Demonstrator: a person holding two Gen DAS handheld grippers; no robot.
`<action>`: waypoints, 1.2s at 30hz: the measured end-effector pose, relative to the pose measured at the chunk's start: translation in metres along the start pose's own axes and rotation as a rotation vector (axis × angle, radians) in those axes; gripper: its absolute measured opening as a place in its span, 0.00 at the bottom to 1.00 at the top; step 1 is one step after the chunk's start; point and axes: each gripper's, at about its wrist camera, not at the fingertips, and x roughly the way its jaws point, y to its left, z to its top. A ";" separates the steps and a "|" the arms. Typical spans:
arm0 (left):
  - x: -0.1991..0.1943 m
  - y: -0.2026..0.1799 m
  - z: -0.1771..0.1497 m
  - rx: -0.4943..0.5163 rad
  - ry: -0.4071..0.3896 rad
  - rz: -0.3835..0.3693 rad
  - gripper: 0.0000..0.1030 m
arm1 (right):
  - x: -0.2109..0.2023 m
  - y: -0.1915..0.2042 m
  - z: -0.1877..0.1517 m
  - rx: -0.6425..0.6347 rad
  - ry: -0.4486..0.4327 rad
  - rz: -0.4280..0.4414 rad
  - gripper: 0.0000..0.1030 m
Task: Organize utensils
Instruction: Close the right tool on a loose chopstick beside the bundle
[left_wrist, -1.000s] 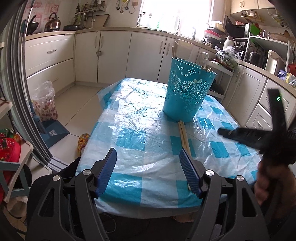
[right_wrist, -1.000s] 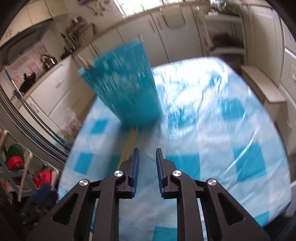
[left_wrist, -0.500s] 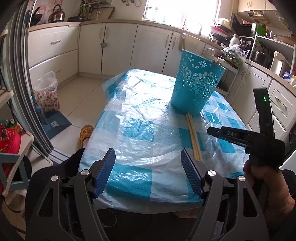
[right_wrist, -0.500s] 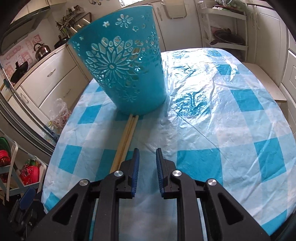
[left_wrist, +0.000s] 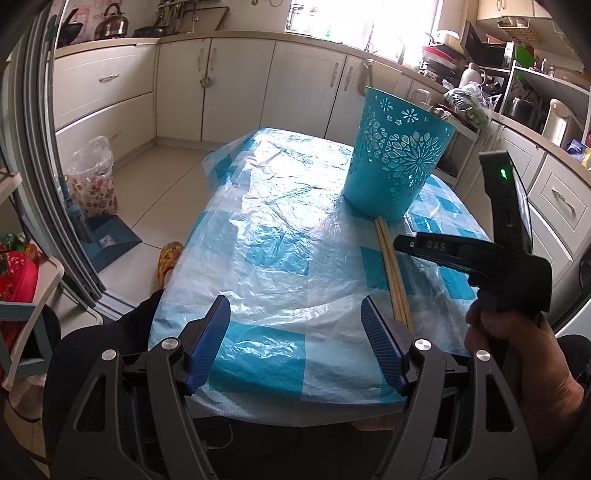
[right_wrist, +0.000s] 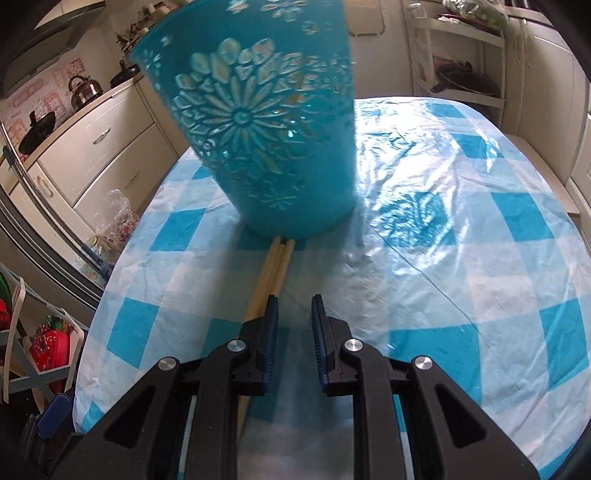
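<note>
right gripper (left_wrist: 410, 245): "DAS" marking | fingers narrowly apart, empty | left gripper (left_wrist: 295, 328): fingers wide apart

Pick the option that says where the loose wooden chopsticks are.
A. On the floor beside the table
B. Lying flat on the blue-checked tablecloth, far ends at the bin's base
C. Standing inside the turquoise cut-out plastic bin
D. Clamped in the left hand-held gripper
B: the pale wooden chopsticks lie flat on the blue-and-white checked tablecloth, their far ends meeting the foot of the turquoise cut-out plastic bin, and neither hand-held gripper holds them.
</note>
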 end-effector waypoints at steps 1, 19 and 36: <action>0.000 0.000 0.000 0.000 0.001 0.000 0.68 | 0.001 0.001 0.001 -0.001 0.001 0.000 0.18; 0.003 0.000 -0.002 0.000 0.011 -0.001 0.68 | 0.004 0.015 0.002 -0.127 0.011 -0.074 0.11; 0.046 -0.035 0.041 0.069 0.078 -0.020 0.68 | -0.019 -0.030 -0.012 -0.066 0.032 0.001 0.10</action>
